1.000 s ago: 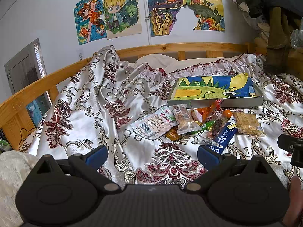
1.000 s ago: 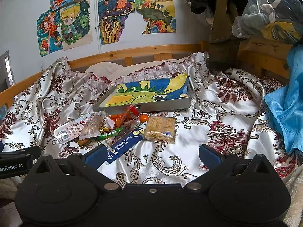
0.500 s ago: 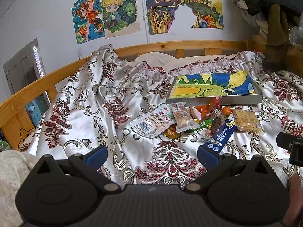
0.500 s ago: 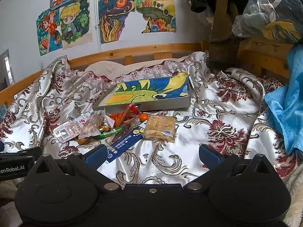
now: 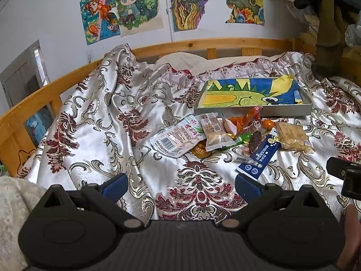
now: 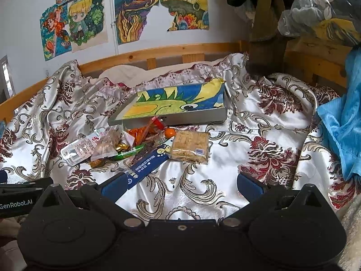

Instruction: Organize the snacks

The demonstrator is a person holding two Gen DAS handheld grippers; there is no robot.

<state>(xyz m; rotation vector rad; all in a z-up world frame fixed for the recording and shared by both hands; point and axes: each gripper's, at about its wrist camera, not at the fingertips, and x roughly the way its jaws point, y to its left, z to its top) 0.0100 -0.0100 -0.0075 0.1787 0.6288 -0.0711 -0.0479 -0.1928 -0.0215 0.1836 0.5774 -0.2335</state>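
A heap of snack packets lies on the patterned bedspread in front of a shallow grey box (image 5: 252, 112) (image 6: 194, 115) with a dinosaur drawing inside. The heap holds a white pouch (image 5: 176, 139) (image 6: 79, 148), a clear cracker packet (image 5: 215, 133), a blue stick pack (image 5: 259, 155) (image 6: 146, 167), a golden cracker block (image 5: 292, 136) (image 6: 190, 145) and a small orange (image 5: 267, 124) (image 6: 169, 132). My left gripper (image 5: 181, 186) is open, low and short of the heap. My right gripper (image 6: 181, 185) is open too, with its left fingertip at the near end of the blue stick pack.
A wooden bed rail (image 5: 203, 46) runs behind the bedspread, with drawings (image 5: 126, 11) on the wall above. Blue cloth (image 6: 343, 122) hangs at the right, and bagged plush items (image 6: 320, 11) sit above it. The other gripper's body (image 5: 345, 176) shows at the left wrist view's right edge.
Both grippers have eased slightly forward toward the snack heap. Nothing has been picked up or shifted.
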